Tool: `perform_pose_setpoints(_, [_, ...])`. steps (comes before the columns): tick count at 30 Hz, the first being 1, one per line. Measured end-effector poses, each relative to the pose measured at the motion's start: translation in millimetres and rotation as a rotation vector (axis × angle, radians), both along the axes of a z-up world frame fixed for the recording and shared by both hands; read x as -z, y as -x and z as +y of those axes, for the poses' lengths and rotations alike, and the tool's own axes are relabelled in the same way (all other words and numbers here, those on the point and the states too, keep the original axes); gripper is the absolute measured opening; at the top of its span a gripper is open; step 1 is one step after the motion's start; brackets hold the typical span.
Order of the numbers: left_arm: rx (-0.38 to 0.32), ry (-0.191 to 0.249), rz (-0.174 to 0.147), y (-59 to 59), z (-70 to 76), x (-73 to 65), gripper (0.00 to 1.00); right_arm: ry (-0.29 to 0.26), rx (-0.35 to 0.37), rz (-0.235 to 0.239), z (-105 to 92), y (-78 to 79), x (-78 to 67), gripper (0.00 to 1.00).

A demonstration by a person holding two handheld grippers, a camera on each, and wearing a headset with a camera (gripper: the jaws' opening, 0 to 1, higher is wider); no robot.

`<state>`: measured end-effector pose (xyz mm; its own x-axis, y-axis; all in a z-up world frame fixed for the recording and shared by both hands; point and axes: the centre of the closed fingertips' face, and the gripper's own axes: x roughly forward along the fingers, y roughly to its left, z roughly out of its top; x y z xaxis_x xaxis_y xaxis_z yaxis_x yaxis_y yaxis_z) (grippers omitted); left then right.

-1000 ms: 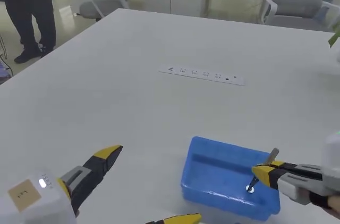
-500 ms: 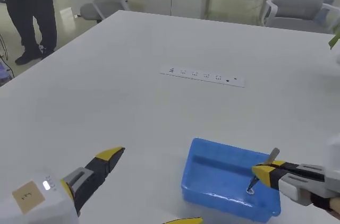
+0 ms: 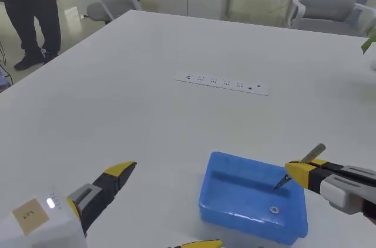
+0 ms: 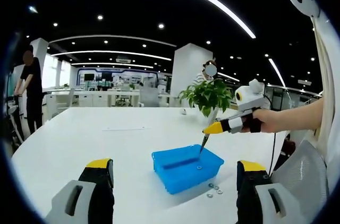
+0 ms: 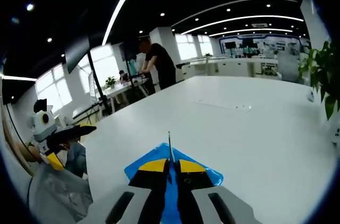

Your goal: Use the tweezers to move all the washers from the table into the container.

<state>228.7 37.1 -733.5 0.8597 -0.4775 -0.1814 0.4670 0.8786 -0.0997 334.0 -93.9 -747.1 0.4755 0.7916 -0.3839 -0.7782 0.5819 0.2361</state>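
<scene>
White bench (image 3: 147,83) fills most of a big bright office. One small silver washer (image 3: 274,209) lies inside the blue plastic container (image 3: 235,192). I see a few more washers (image 4: 214,189) on the bench just beside it. Thin metal tweezers (image 3: 311,155) point down over the container. My right gripper (image 3: 295,171) has its jaws closed tight on them. My left gripper (image 3: 161,205) is near the container, jaws wide apart, holding nothing.

one washer (image 3: 274,209) lies in the blue container (image 3: 235,220), tweezers (image 3: 312,154) above.
</scene>
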Motion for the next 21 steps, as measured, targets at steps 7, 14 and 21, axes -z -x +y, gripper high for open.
perform_pose_setpoints(7, [-0.001, -0.007, -0.002, -0.4, -0.2, 0.1, 0.99, -0.025, -0.004, -0.007, 1.5, 7.3, -7.9, 0.03])
perform_pose_setpoints(14, [0.002, -0.007, -0.001, -0.5, -1.0, 0.4, 0.99, -0.042, -0.011, 0.001, 1.2, 17.3, -10.6, 0.02])
perform_pose_setpoints(21, [0.004, -0.007, 0.000, -0.3, -1.6, 0.7, 0.99, -0.068, -0.023, 0.024, 1.5, 29.3, -11.2, 0.02])
